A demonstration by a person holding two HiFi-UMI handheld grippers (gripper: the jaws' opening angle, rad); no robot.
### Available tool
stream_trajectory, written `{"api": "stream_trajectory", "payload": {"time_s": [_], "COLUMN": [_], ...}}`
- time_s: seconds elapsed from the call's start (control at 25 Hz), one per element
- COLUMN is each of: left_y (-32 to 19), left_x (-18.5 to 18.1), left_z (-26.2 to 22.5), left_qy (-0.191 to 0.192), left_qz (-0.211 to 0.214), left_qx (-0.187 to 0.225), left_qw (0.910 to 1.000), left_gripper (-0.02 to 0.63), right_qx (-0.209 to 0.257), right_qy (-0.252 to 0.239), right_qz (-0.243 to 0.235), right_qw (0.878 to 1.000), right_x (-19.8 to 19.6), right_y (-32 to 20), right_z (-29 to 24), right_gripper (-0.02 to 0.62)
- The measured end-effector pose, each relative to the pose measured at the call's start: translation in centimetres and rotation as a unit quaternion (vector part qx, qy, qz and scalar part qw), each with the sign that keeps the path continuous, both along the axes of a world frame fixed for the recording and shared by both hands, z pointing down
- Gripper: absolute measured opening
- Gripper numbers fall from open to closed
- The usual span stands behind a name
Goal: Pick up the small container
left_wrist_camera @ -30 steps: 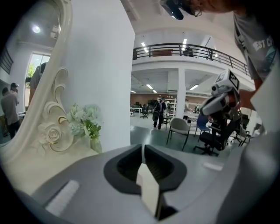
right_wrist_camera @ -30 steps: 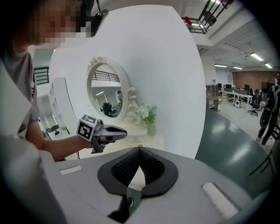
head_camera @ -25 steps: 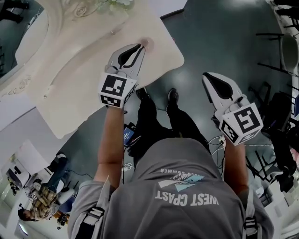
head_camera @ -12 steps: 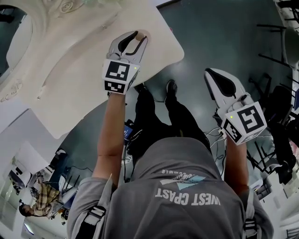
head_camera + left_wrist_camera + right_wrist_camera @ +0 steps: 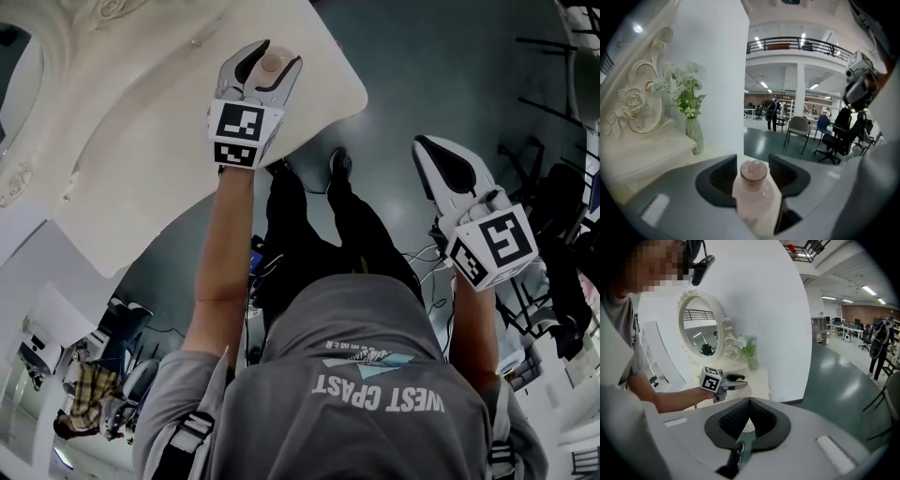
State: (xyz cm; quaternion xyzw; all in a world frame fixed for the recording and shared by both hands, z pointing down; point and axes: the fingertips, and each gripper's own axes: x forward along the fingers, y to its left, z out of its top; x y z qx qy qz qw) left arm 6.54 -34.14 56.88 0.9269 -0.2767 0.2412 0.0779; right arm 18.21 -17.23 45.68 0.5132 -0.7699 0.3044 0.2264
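The small container, a pale pink bottle with a round cap, stands on the cream table near its right edge. My left gripper reaches over the table and its jaws are opening, one on each side of the bottle. In the left gripper view the container fills the gap of the left gripper, and I see no pad pressing on it. My right gripper hangs over the floor to the right, shut and empty. In the right gripper view, the right gripper has its jaws meeting at the tip, and the left gripper shows beyond.
A vase of flowers and an ornate oval mirror stand at the back of the table against a white wall. Office chairs stand on the dark floor beyond. My own legs and feet are below the table's edge.
The left gripper has moved forward over the table and its jaws have spread from nearly shut to wide, taking the container between them. The right gripper has barely moved.
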Motion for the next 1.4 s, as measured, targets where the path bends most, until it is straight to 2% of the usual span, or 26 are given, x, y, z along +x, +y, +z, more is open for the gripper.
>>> {"api": "stream_trajectory", "payload": {"time_s": [0.24, 0.28, 0.32, 0.44, 0.64, 0.92, 1.12, 1.4], "left_y": [-0.5, -0.5, -0.5, -0.4, 0.4, 1.6, 2.9, 4.8], "left_x": [0.4, 0.3, 0.1, -0.1, -0.5, -2.1, -4.4, -7.8], "left_z": [0.8, 0.9, 0.8, 0.8, 0.5, -3.9, -9.3, -16.7], "left_qy": [-0.013, -0.013, -0.01, -0.002, -0.011, -0.014, -0.023, -0.026], "left_qz": [-0.008, -0.01, -0.012, -0.014, -0.012, 0.001, 0.015, 0.006], "left_qx": [0.021, 0.028, 0.034, 0.041, 0.049, 0.064, 0.078, 0.105], "left_qw": [0.9997, 0.9995, 0.9993, 0.9991, 0.9987, 0.9979, 0.9966, 0.9941], "left_gripper": [0.187, 0.16, 0.105, 0.1, 0.097, 0.097, 0.095, 0.097], "right_qx": [-0.003, -0.004, -0.004, -0.002, 0.007, 0.034, 0.067, 0.114], "right_qy": [0.001, 0.002, 0.002, 0.003, 0.002, -0.005, -0.007, -0.013], "right_qz": [0.009, 0.01, 0.011, 0.012, 0.01, -0.006, -0.022, -0.05], "right_qw": [1.0, 1.0, 1.0, 1.0, 1.0, 0.999, 0.997, 0.992], "right_x": [0.5, 0.5, 0.4, 0.3, 0.4, -0.4, -1.7, -3.5], "right_y": [0.5, 0.6, 0.7, 1.3, 1.7, 0.8, -0.4, -1.8], "right_z": [-0.2, -0.2, -0.3, -0.5, -0.5, -2.2, -5.2, -8.7], "right_gripper": [0.002, 0.002, 0.002, 0.002, 0.002, 0.002, 0.002, 0.002]}}
